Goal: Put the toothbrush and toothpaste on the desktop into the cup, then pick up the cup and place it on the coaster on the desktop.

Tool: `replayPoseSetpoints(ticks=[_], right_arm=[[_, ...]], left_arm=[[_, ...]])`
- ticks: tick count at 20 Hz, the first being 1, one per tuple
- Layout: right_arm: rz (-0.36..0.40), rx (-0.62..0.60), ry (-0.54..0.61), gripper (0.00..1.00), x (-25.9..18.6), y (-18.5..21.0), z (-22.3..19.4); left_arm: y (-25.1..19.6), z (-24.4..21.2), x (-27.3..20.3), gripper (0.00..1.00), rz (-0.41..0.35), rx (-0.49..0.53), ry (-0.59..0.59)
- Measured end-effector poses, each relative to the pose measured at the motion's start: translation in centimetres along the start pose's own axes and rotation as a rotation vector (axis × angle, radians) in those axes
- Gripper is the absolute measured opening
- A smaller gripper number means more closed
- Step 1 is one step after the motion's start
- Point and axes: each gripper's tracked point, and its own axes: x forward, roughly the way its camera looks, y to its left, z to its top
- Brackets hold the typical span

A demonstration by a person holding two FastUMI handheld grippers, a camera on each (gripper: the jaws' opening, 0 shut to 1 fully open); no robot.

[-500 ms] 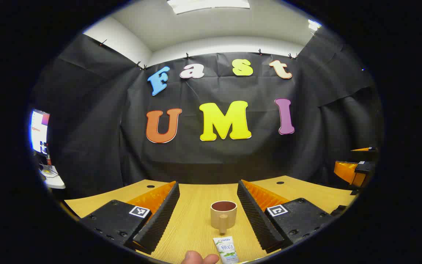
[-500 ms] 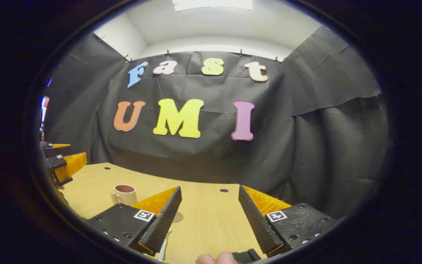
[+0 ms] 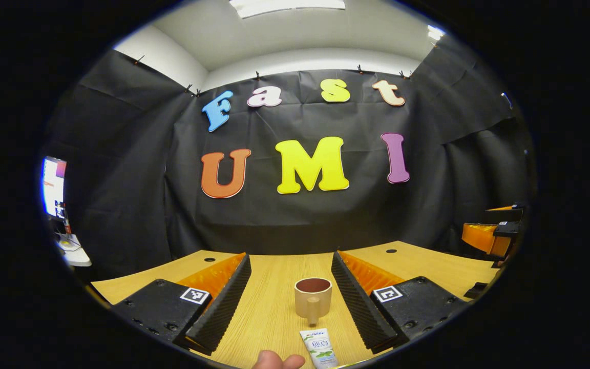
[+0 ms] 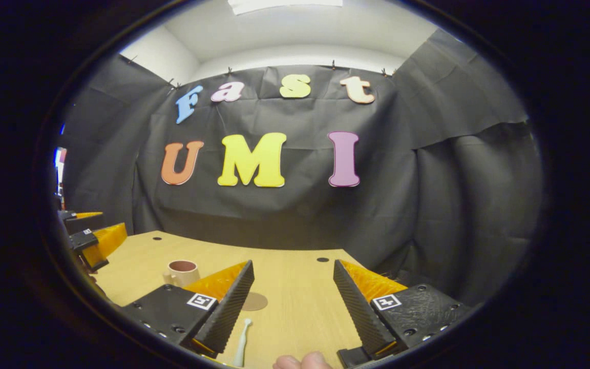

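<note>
Our left gripper (image 3: 291, 294) gapes, empty, framing cup (image 3: 313, 301) and toothpaste (image 3: 318, 348); our equally spread, empty right gripper (image 4: 293, 302) frames toothbrush (image 4: 241, 342) and coaster (image 4: 254, 301).

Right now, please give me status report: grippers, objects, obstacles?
Both hand-held grippers open, left, right, holding nothing. Cup upright, empty; toothpaste and toothbrush on desktop. Coaster bare.

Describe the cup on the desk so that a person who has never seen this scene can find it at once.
Start from the light wooden desk in front of the black cloth wall. In the left gripper view, the small beige ceramic cup stands upright between the open left claw's fingers, its handle facing the camera. Its dark reddish inside sets it apart from the white toothpaste tube lying flat just before it.
</note>
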Motion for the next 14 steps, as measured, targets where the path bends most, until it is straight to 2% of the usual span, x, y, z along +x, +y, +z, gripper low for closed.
replayPoseSetpoints(ticks=[4, 14], right_arm=[[0.0, -0.011, -0.002, 0.94, -0.1, -0.1, 0.2], [0.006, 0.016, 0.048, 0.94, 0.7, 0.3, -1.8]], left_arm=[[-0.2, 0.0, 0.2, 1.0, -0.006, 0.01, 0.001], [-0.7, -2.9, 0.5, 1.0, -0.018, 0.014, 0.099]])
